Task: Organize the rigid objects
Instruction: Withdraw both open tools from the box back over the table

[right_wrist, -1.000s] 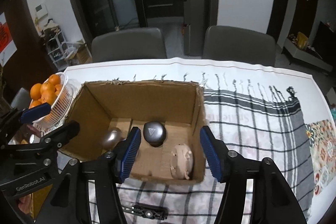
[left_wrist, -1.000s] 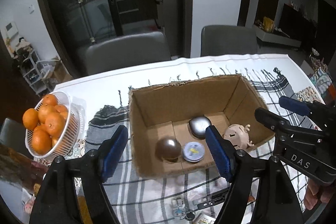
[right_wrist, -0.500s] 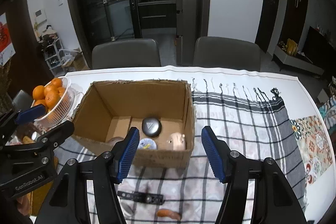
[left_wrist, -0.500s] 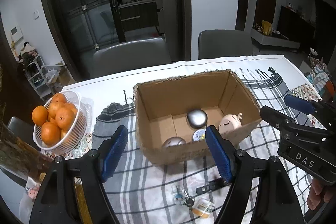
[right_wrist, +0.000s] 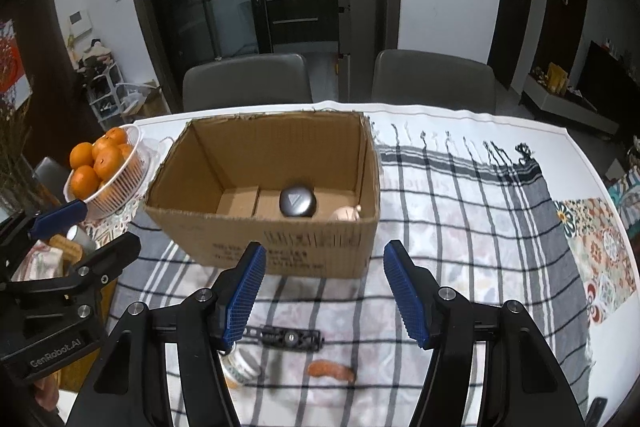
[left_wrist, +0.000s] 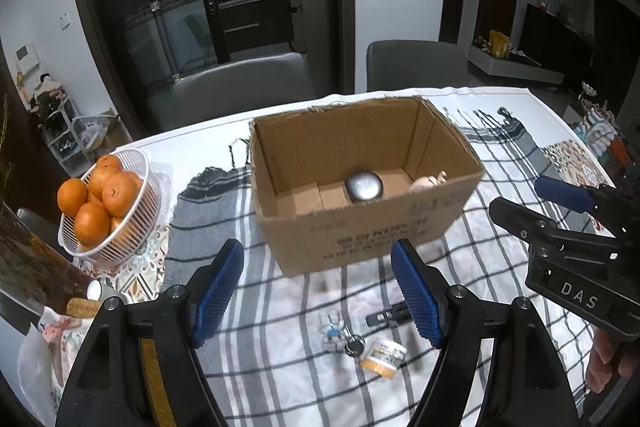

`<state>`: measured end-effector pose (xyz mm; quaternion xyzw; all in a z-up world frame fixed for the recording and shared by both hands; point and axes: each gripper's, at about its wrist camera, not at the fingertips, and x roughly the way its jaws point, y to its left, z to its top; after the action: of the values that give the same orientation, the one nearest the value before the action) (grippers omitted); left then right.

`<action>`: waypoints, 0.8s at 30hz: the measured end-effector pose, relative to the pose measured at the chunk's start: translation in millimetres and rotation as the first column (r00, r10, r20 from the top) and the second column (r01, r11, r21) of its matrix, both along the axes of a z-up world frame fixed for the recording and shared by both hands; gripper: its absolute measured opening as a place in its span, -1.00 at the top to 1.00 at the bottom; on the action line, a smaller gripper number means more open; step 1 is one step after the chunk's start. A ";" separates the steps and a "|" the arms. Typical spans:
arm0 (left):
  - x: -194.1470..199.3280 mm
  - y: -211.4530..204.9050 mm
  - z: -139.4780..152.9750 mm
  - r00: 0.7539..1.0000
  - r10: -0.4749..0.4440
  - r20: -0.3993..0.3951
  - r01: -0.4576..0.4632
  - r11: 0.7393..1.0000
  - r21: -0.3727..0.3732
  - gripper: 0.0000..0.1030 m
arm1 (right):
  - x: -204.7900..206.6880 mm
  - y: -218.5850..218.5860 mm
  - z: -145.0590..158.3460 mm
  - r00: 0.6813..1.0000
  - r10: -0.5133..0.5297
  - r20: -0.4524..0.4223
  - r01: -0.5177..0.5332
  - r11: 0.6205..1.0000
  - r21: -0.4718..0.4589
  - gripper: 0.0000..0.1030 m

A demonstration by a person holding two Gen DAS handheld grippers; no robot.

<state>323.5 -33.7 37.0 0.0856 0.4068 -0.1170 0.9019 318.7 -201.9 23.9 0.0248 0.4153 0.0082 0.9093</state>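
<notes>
While both hang above the cloth, left gripper (left_wrist: 316,299) and right gripper (right_wrist: 324,295) gape, holding nothing.

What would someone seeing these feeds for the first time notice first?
Probably the open cardboard box in the middle of the checked cloth, with a dark rounded case and a pale pig figure on its floor. Next, the white basket of oranges to its left. Nearer the cameras, loose small items lie on the cloth, such as a black bar and a small jar.
</notes>
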 end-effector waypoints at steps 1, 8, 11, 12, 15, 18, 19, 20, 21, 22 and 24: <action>-2.3 -0.8 -1.9 1.000 -0.004 -0.002 0.004 1.000 -0.001 -0.47 | -2.9 0.1 -1.1 1.000 -0.002 0.002 0.002 1.000 -0.002 -0.21; -21.2 -0.7 -15.7 1.000 -0.028 -0.010 0.028 1.000 0.002 -0.47 | -24.6 0.2 -10.4 1.000 -0.012 0.013 0.012 1.000 -0.005 -0.21; -27.5 -2.0 -22.3 0.999 -0.037 -0.008 0.037 0.999 0.019 -0.47 | -32.4 1.1 -17.6 1.000 -0.013 0.011 0.013 1.000 -0.005 -0.21; -29.8 -2.5 -24.6 0.999 -0.039 -0.009 0.039 0.999 0.023 -0.47 | -34.9 1.5 -21.1 1.000 -0.010 0.007 0.010 1.000 -0.003 -0.21; -35.9 -3.7 -30.2 0.999 -0.037 -0.002 0.037 0.998 0.045 -0.47 | -40.1 1.3 -30.8 1.000 -0.005 -0.009 0.006 1.000 0.006 -0.21; -41.9 -5.3 -36.7 0.999 -0.052 -0.002 0.052 0.997 0.057 -0.47 | -44.3 0.6 -40.1 1.000 -0.006 -0.026 0.006 1.000 0.014 -0.21; -43.3 -6.0 -38.3 0.998 -0.056 -0.004 0.056 0.997 0.058 -0.47 | -45.7 0.0 -42.6 1.000 -0.006 -0.030 0.006 1.000 0.016 -0.21; -45.4 -6.9 -41.0 0.998 -0.058 -0.007 0.058 0.997 0.060 -0.47 | -47.1 -0.7 -45.8 0.999 -0.006 -0.037 0.006 1.000 0.018 -0.21; -46.8 -7.4 -43.2 0.998 -0.058 -0.009 0.059 0.996 0.062 -0.47 | -47.6 -1.4 -49.0 0.999 -0.006 -0.046 0.007 1.000 0.020 -0.21; -48.2 -8.0 -45.7 0.998 -0.060 -0.011 0.060 0.996 0.066 -0.47 | -48.5 -2.0 -51.9 0.999 -0.008 -0.054 0.009 1.000 0.023 -0.21; -51.8 -8.9 -51.7 0.998 -0.068 -0.017 0.069 0.995 0.072 -0.47 | -52.3 -2.3 -58.7 0.998 -0.006 -0.068 0.008 1.000 0.024 -0.21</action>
<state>271.8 -42.6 -14.7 0.1313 0.4142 -0.1338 0.8907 266.5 -204.2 -34.8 0.0373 0.4457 0.0091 0.8943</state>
